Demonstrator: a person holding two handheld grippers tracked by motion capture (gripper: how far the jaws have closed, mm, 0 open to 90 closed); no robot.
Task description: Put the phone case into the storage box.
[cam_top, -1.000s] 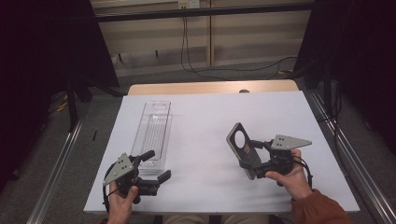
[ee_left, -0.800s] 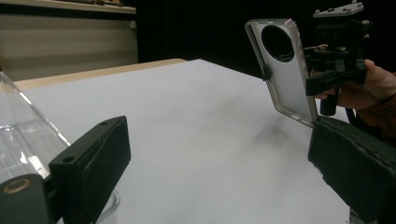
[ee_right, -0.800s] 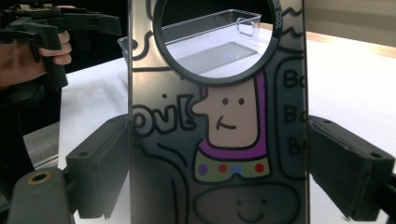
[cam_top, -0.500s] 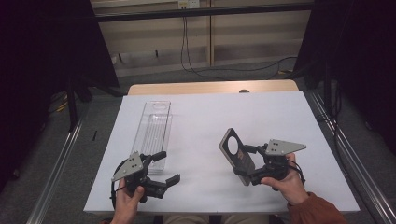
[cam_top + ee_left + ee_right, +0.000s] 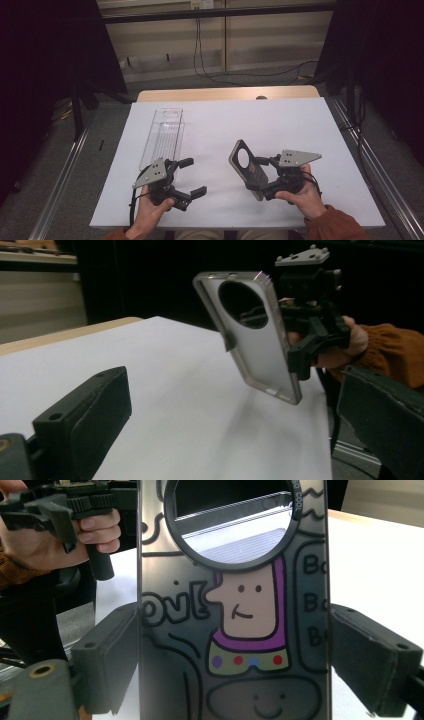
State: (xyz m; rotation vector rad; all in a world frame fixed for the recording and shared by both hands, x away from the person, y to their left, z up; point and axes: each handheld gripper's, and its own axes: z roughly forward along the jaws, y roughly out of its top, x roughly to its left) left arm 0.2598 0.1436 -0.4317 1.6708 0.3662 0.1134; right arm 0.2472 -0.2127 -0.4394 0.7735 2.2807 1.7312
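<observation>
A grey phone case (image 5: 250, 174) with a round camera hole stands on edge above the white table, my right gripper (image 5: 258, 176) shut on its two long sides. In the right gripper view the case (image 5: 235, 630) shows a cartoon figure in purple, with a black jaw pressing on each side. To its left, my left gripper (image 5: 192, 176) is open and holds nothing. The left gripper view has the case (image 5: 265, 350) ahead and to the right, beyond the gap between its spread jaws. A clear plastic tray (image 5: 164, 135) lies just beyond the left gripper.
White sheet (image 5: 280, 125) covers the table, with a wooden edge (image 5: 225, 94) at the far side. Metal rails (image 5: 65, 170) run along both sides. Cables trail on the floor behind.
My left gripper has moved right, toward the table's middle, staying open. The right gripper has drifted slightly left and nearer with the case still held.
</observation>
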